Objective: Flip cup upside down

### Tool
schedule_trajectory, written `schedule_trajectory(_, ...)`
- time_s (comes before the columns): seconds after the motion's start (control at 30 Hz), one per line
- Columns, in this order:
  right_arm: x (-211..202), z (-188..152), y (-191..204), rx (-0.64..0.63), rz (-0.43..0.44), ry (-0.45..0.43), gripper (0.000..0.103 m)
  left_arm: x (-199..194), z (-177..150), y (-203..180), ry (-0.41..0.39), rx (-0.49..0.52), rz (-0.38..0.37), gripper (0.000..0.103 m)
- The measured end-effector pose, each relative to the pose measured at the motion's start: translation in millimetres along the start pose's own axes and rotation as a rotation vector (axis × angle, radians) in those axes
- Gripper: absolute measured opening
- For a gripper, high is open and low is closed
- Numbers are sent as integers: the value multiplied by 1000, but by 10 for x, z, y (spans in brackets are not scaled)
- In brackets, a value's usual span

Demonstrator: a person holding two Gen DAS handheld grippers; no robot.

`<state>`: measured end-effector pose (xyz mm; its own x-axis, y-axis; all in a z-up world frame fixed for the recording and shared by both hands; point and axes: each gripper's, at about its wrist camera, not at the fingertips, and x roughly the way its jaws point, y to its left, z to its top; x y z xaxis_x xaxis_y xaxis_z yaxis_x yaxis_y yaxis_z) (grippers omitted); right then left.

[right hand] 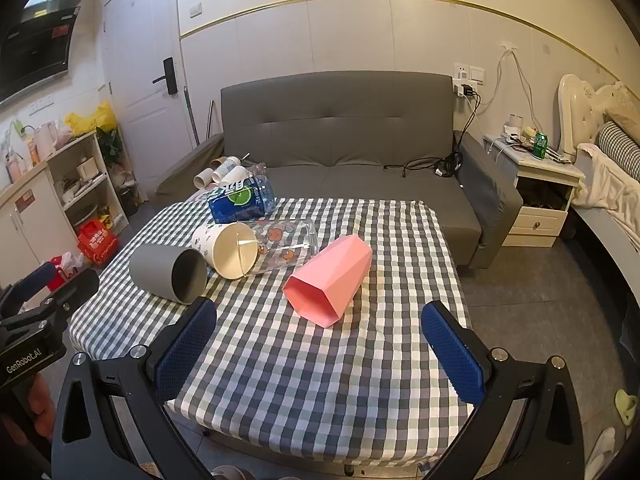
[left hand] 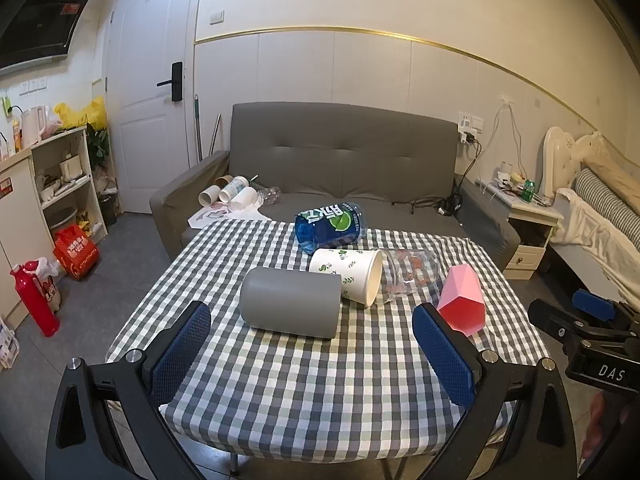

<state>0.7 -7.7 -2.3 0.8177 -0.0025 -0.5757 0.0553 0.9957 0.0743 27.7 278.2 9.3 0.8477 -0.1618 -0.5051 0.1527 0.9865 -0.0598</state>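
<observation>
On the checked tabletop point(left hand: 320, 380) all the cups lie on their sides: a smooth gray cup point(left hand: 291, 306) sits at 12 o'clock from the left gripper point(left hand: 312, 344), and a pink cup point(right hand: 329, 280) with flat, shiny sides sits at 12 o'clock from the right gripper point(right hand: 319, 344). Both sets of blue bumpy fingers point(left hand: 182, 352) are spread wide and hold nothing. I think the pink cup is next, though I cannot be sure; squeeze it across two flat sides so it won't slip, then turn it mouth down.
</observation>
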Motion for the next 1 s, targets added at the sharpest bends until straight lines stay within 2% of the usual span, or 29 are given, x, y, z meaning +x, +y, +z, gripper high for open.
schedule_trajectory(1.0,-12,0,7,1,-5,1,103,31,-64,-57,7,-5,-10,103)
